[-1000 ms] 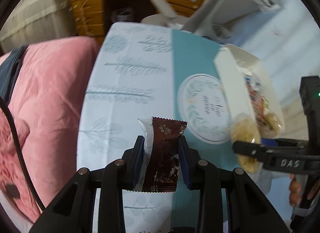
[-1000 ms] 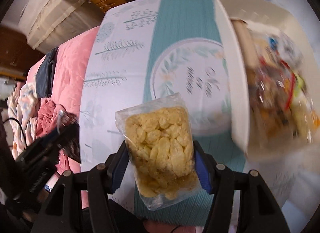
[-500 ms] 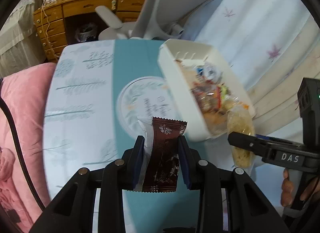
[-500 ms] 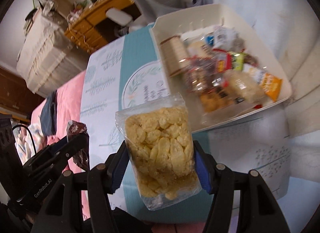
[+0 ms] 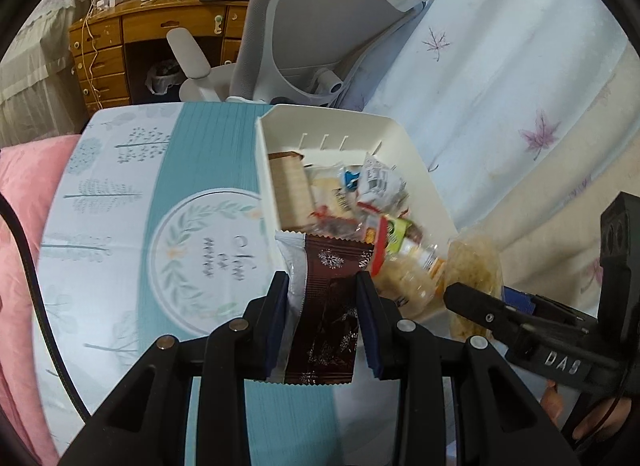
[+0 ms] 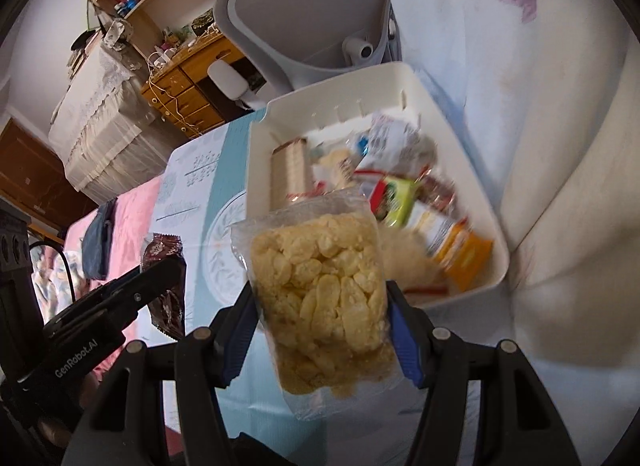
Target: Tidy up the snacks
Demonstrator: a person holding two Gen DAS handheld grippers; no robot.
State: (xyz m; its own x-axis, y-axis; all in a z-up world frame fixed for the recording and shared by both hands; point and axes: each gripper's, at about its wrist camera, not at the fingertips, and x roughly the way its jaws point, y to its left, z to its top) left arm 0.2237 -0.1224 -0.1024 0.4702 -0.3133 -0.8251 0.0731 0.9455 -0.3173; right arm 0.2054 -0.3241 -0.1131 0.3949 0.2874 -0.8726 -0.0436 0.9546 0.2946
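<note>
Nearly done, I'd guess: left gripper (image 5: 322,306) fingers are pinching a brown wrapper (image 5: 324,314), right gripper (image 6: 320,306) fingers are squeezing a cracker bag (image 6: 320,294), both hovering just short of the well-filled bin (image 6: 452,101).

Grippers: two. Held snack packets: two, one brown wrapper (image 5: 325,306), one clear bag of puffed crackers (image 6: 324,298). White bin (image 5: 416,153): one, many packets inside, blurred, uncounted. Office chair (image 5: 320,25): one.

"DAS" on right hand-held gripper (image 5: 476,298), "GenRobot.AI" on left (image 6: 160,266)
</note>
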